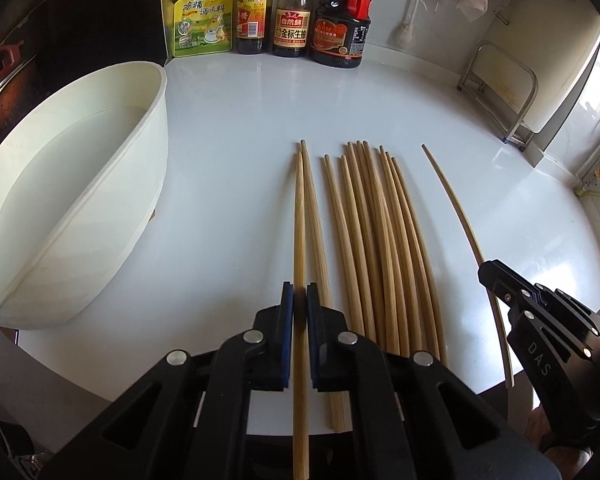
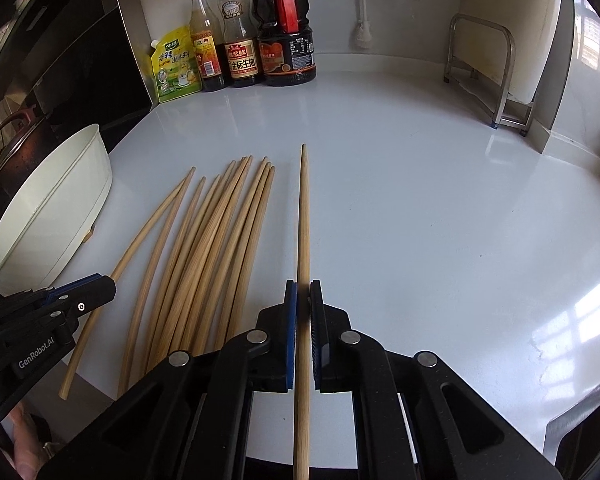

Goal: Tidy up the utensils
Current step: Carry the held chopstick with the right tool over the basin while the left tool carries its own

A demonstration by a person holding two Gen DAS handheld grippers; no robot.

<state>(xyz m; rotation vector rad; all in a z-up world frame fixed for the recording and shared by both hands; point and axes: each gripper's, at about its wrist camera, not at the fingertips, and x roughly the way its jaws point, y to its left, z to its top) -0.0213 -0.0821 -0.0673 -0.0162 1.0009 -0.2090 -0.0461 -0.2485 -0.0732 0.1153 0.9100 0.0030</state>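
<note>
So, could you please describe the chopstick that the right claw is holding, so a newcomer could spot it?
On the white counter, right of the white tub, lies a fan of wooden chopsticks. The one meant sits apart at the fan's right edge, alone pinched in the right claw.

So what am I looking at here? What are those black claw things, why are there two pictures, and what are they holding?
No robot here: a person holds a hand-operated black clamp in each hand, each with two blue-padded fingers and a wide-angle camera looking along them. That is why there are two pictures, one from each clamp.

In the left clamp's view, the left gripper is shut on one wooden chopstick, the leftmost of the row. The other clamp shows at that picture's right edge.

In the right clamp's view, the right gripper is shut on the rightmost chopstick, which lies a little apart from the loose chopsticks on the white counter.

A white tub stands at the left, and a yellow seasoning pouch and sauce bottles stand along the back wall.
</note>
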